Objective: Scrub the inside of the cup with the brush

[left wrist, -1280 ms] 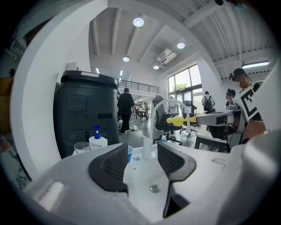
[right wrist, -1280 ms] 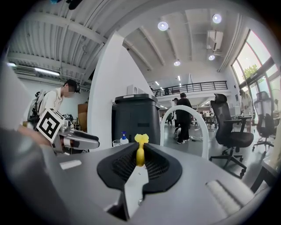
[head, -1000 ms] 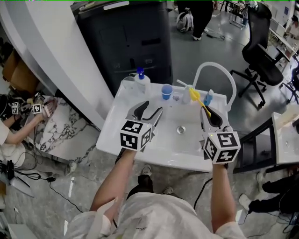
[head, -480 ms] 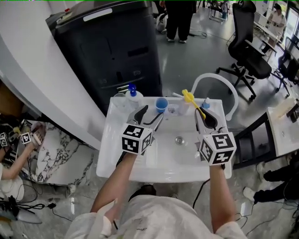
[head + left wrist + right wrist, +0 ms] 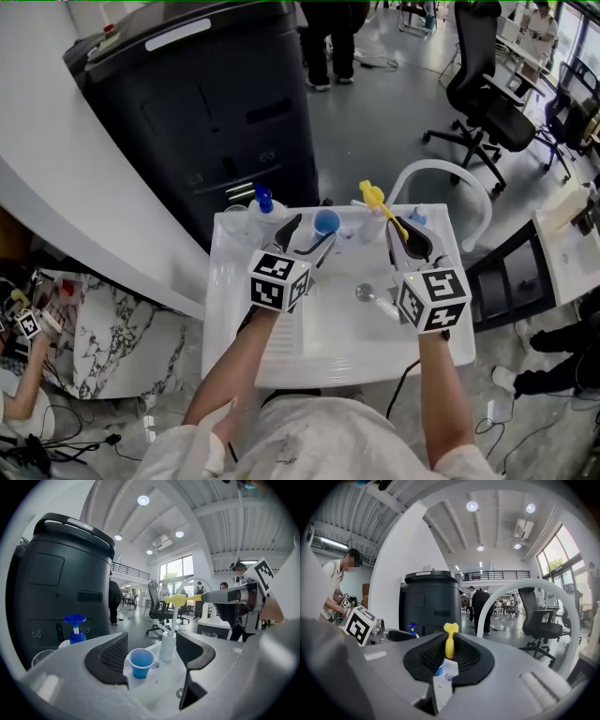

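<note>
A small blue cup [image 5: 326,222] stands upright on the back ledge of the white sink [image 5: 281,361]. My left gripper [image 5: 309,231] reaches toward it. In the left gripper view the blue cup [image 5: 141,662] shows in the gap of the left gripper [image 5: 152,656]. The jaws are opening and neither pad touches the cup. My right gripper [image 5: 411,234] is shut on the handle of a yellow brush [image 5: 374,198], whose head points up and back, to the right of the cup. The right gripper [image 5: 449,654] has the brush [image 5: 449,639] pinched between its pads.
A soap bottle with a blue pump [image 5: 263,202] and a clear glass [image 5: 234,218] stand at the sink's back left. A white upright bottle [image 5: 167,646] is just right of the cup. A white arched faucet [image 5: 441,178] curves over the right side. A tall dark cabinet [image 5: 206,112] stands behind.
Both grippers have moved forward toward the back of the sink. The left one has come close to the blue cup with its jaws wider apart. The right one still holds the brush.
</note>
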A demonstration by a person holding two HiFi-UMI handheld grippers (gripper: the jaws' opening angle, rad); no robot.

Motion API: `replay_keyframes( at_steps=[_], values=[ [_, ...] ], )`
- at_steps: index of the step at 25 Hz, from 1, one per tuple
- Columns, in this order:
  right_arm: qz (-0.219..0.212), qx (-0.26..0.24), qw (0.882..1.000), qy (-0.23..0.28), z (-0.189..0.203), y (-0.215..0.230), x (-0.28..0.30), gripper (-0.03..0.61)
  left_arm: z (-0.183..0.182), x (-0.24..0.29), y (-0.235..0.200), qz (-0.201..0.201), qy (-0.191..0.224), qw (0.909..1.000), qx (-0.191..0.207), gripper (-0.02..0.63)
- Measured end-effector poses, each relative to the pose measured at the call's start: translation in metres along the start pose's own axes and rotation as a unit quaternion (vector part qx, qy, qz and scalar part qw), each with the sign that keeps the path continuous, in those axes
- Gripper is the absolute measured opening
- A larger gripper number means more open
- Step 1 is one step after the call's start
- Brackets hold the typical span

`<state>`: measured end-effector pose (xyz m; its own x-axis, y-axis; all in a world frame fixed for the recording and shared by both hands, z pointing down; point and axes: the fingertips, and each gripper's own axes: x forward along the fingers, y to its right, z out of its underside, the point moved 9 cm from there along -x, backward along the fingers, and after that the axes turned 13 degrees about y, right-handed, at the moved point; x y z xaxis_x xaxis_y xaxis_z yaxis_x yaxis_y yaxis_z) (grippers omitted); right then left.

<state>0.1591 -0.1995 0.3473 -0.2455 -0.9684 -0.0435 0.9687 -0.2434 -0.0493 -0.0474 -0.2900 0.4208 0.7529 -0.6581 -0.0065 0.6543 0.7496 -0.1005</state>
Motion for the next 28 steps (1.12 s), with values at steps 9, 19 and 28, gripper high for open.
replay_keyframes(
  at_steps=[9,19,28],
  values=[
    [0.009,-0.006,1.000,-0.010,0.010,-0.006,0.014,0.035,0.037,0.025,-0.016,0.025,-0.026,0.9993,-0.003,0.380],
    [0.018,-0.011,1.000,-0.023,0.019,-0.008,0.024,0.035,0.087,0.048,-0.026,0.043,-0.071,0.9965,-0.008,0.417],
    [0.036,-0.014,0.999,-0.035,0.026,-0.002,0.028,0.035,0.113,0.066,-0.034,0.036,-0.097,0.9943,0.028,0.414]
  ],
)
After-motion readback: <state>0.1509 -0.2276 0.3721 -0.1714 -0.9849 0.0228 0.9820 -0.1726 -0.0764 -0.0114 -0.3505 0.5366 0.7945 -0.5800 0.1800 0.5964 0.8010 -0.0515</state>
